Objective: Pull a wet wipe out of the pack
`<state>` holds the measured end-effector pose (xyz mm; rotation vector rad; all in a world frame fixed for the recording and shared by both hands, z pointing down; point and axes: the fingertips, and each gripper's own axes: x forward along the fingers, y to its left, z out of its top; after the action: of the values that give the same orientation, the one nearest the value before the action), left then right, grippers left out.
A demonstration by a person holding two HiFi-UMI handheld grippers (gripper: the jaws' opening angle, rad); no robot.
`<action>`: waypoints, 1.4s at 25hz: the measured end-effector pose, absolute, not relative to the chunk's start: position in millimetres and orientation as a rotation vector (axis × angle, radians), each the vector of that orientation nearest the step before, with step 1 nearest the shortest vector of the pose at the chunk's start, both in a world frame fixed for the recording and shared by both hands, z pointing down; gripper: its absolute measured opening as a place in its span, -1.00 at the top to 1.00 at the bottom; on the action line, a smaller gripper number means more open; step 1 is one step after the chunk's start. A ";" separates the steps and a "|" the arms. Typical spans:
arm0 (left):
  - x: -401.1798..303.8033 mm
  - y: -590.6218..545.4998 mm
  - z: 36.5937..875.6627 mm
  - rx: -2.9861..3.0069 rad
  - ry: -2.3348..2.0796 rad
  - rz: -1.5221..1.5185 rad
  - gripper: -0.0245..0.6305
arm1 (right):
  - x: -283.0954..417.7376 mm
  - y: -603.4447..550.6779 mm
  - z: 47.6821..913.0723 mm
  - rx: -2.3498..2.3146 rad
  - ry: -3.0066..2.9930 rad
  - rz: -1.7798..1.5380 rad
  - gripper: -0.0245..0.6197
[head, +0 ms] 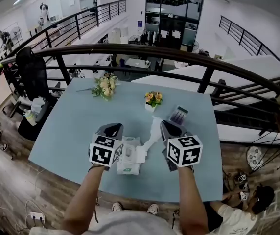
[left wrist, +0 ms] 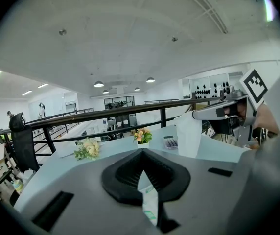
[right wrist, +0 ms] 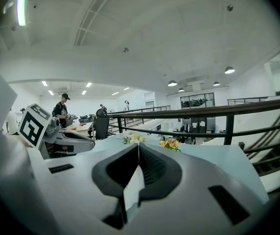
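White, green-printed pack [head: 129, 162] sits near the table's [head: 71, 131] front edge. A white wipe [head: 152, 132] stretches diagonally from its opening.

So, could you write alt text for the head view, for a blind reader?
The right gripper holds a white wipe stretched up out of a pack that the left gripper grips, over a pale blue table. A flower bunch, a small flower pot and a calculator sit further back.

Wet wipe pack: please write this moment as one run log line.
left claw: shut on pack | right claw: shut on wipe | wipe: partly out, runs from pack to right claw
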<state>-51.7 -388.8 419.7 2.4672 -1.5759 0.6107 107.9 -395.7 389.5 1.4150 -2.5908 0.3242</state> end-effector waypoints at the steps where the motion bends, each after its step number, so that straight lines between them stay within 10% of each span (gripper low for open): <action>1: -48.9 -389.4 418.4 2.474 -1.571 0.609 0.94 | 110.7 -395.1 388.2 1.423 -2.588 0.321 0.90; 35: -2.6 -396.5 415.7 2.573 -1.447 0.610 0.94 | 158.6 -381.4 382.3 1.579 -2.511 0.291 0.90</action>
<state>-2.6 -396.5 415.7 2.5727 -1.4471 0.6105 158.6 -381.4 382.3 1.5794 -2.5110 0.2909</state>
